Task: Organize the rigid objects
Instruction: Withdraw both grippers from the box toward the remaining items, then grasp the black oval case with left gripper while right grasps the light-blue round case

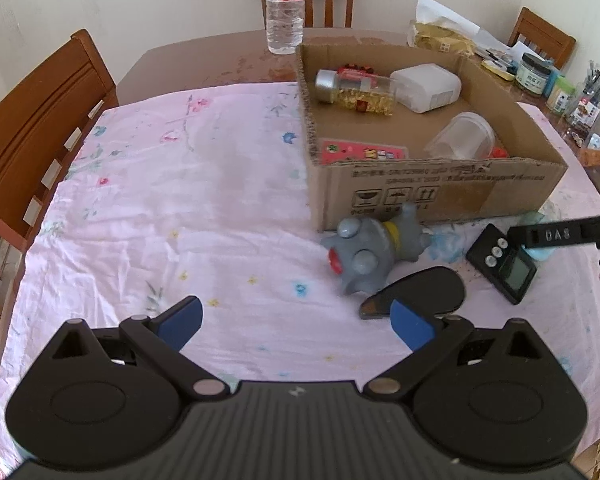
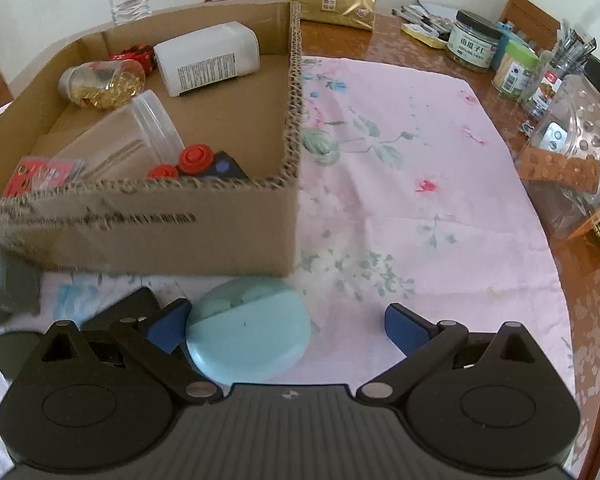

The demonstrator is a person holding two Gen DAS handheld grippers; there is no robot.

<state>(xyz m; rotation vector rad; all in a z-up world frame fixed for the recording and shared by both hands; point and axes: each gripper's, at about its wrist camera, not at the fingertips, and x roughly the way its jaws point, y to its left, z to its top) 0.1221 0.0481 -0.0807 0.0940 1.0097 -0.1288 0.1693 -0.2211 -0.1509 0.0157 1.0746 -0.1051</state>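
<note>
Left gripper [image 1: 296, 326] fingers spread wide, empty; right gripper [image 2: 287, 324] wide apart around teal case [image 2: 249, 334].

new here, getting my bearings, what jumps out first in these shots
An open cardboard box sits on the pink floral cloth, holding bottles and jars. Just before it lie a grey toy and a blue round case, the case between the open right tool fingers.
</note>
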